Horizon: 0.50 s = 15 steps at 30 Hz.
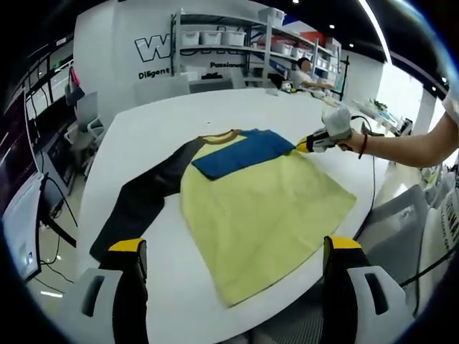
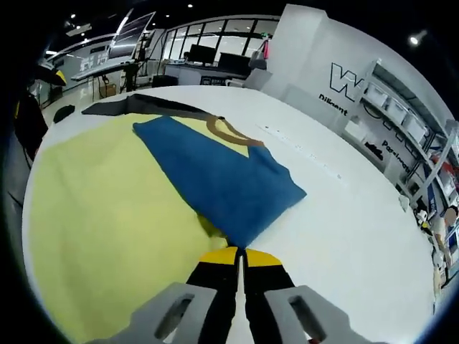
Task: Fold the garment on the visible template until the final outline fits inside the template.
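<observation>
White round table point(image 1: 165, 136) in an open office carries the garment point(image 1: 258, 208), a yellow shirt with a dark sleeve point(image 1: 143, 201) spread outward and a blue sleeve point(image 1: 240, 154) folded across the chest. Left gripper point(image 1: 237, 265) hovers at the hem, jaws spread. Right gripper point(image 2: 240, 258) has its jaws pressed together, pinching the blue sleeve's corner.

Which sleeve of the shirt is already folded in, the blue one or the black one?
The blue sleeve: it lies across the yellow body, pinched by the right gripper. The black sleeve lies stretched out on the table.
</observation>
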Each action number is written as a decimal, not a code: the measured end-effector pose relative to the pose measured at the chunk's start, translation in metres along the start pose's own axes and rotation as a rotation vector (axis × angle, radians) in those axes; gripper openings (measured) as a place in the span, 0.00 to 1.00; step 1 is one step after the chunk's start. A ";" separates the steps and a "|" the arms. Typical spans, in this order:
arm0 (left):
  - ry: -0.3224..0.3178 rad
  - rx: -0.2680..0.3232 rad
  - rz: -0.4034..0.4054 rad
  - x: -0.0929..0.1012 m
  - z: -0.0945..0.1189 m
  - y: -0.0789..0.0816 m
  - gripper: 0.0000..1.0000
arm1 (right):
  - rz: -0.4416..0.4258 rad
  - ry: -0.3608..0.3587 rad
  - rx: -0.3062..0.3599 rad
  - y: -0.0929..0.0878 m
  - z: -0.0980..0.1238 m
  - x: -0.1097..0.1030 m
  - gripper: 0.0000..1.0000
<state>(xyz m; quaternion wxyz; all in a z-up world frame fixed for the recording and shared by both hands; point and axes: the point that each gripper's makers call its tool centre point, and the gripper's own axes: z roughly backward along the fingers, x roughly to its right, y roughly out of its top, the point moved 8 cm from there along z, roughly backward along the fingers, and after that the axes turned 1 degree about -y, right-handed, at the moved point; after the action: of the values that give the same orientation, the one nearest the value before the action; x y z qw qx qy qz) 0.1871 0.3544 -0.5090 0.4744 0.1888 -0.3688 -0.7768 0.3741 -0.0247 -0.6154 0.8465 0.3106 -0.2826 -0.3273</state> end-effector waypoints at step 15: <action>-0.009 0.007 0.005 0.002 0.001 0.000 0.99 | -0.041 -0.031 -0.033 -0.006 0.002 0.016 0.00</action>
<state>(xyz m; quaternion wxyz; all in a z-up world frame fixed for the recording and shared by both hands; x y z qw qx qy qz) 0.1854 0.3532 -0.5086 0.4739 0.1859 -0.3742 -0.7751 0.3807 -0.0408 -0.6141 0.8402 0.2973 -0.2836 -0.3540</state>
